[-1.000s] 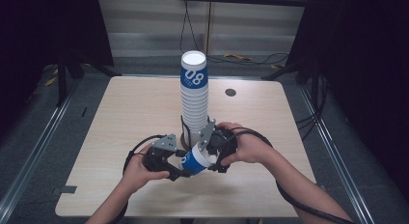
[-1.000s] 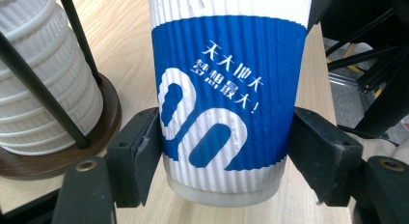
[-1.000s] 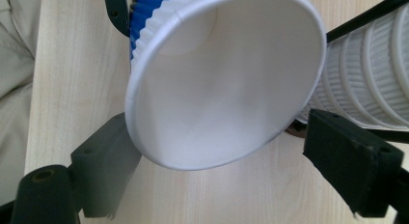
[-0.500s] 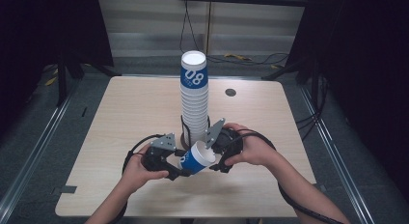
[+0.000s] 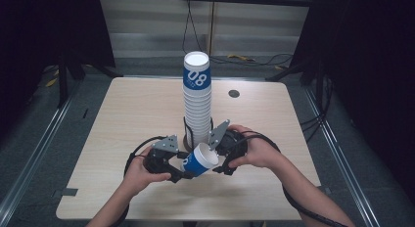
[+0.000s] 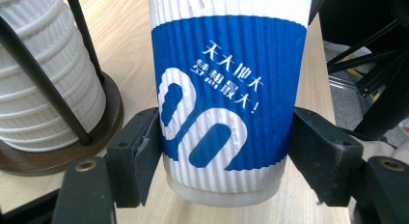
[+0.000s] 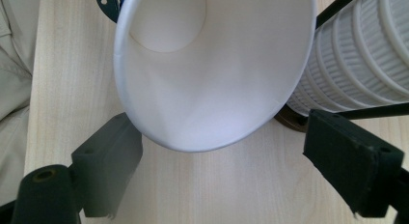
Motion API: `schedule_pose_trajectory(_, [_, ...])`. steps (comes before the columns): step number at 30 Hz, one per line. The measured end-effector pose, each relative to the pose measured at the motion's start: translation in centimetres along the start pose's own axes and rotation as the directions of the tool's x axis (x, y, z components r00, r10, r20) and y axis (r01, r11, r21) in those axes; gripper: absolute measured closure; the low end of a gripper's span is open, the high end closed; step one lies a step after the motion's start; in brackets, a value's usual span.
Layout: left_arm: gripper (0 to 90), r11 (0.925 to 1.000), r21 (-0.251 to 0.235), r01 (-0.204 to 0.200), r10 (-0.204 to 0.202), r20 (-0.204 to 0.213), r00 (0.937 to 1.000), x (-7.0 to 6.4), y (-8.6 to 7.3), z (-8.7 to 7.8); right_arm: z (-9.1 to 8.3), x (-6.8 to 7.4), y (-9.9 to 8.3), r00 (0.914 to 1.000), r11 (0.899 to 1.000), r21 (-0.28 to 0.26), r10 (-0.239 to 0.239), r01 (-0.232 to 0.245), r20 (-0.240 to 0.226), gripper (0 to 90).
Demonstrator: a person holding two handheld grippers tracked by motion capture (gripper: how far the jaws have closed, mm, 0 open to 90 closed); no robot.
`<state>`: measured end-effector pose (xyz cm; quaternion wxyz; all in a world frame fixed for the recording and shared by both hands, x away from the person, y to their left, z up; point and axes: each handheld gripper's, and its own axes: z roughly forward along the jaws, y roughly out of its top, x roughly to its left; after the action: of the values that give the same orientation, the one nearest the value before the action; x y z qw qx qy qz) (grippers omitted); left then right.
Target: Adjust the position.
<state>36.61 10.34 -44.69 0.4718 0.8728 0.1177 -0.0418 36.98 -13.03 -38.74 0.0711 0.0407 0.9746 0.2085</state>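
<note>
Cup (image 5: 199, 160) now tilted mouth-right at lower centre; left hand-held gripper (image 5: 177, 169) clamps its base, right hand-held gripper (image 5: 214, 145) spread open, released: handover done.

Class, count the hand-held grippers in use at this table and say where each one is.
2. The left hand-held gripper grips the base end of the blue-and-white cup; the right hand-held gripper sits open at its rim, beside the cup stack.

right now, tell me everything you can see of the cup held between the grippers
The cup is ribbed white paper with a blue band, a white 08 and Chinese lettering. It is empty, tipped on its side above the table. The left gripper clamps its base end. Its open mouth faces the right gripper, whose jaws stand apart. The stack stands just behind.
</note>
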Motion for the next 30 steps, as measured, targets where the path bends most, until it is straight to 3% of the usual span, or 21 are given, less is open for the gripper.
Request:
schedule_pose_trajectory(24, [29.6,0.9999,0.001,-0.013,0.013,0.011,0.9999,-0.1,0.0,0.3,0.3,0.1,1.0,0.9991,0.999,-0.023,-0.032,0.031,-0.027,13.6])
schedule_pose_trajectory(30, [29.6,1.0,0.003,-0.009,0.009,0.007,0.9999,0.0,0.0,0.2,0.0,0.1,0.6,0.9995,0.999,-0.052,-0.013,0.011,-0.028,13.6])
